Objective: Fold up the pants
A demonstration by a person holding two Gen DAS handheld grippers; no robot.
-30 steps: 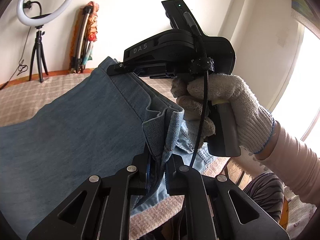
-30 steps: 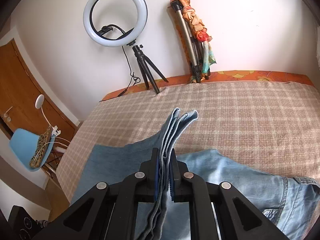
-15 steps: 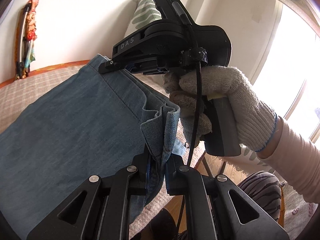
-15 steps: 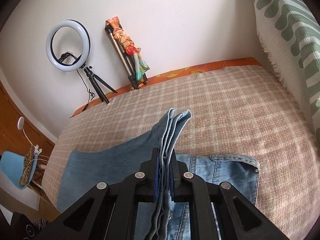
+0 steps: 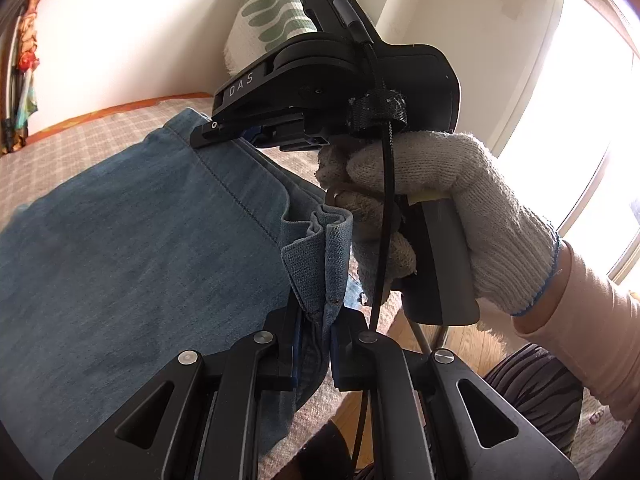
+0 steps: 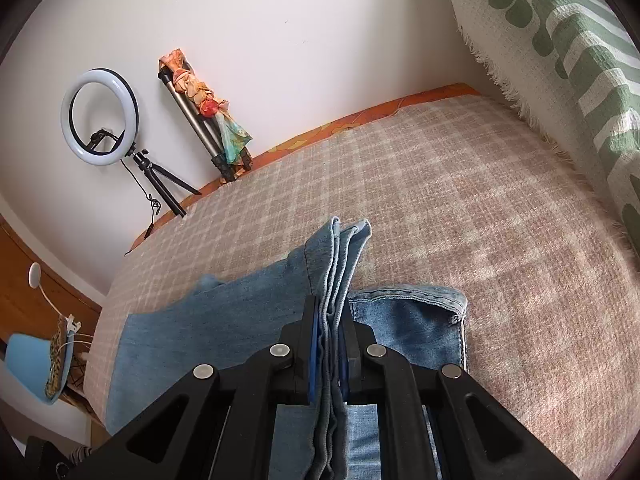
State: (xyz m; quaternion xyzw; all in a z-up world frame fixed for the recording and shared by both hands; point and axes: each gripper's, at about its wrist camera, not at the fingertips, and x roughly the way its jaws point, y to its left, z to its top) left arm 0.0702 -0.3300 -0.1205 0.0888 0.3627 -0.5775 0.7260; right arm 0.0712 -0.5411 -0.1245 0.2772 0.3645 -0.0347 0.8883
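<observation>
Both tongs are clenched on the denim pants (image 5: 132,248), lifted over the checked bedspread (image 6: 460,208). The left gripper (image 5: 316,320) pinches a bunched edge at lower centre; the right gripper (image 6: 330,332), in a gloved hand (image 5: 452,208), clamps layered hems, its black body upper centre.

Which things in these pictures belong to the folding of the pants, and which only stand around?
Belong to the job:
pants
left gripper, shut on the pants
right gripper, shut on the pants
bed cover

Only standing around:
ring light
folded tripod
green patterned cushion
blue chair
</observation>
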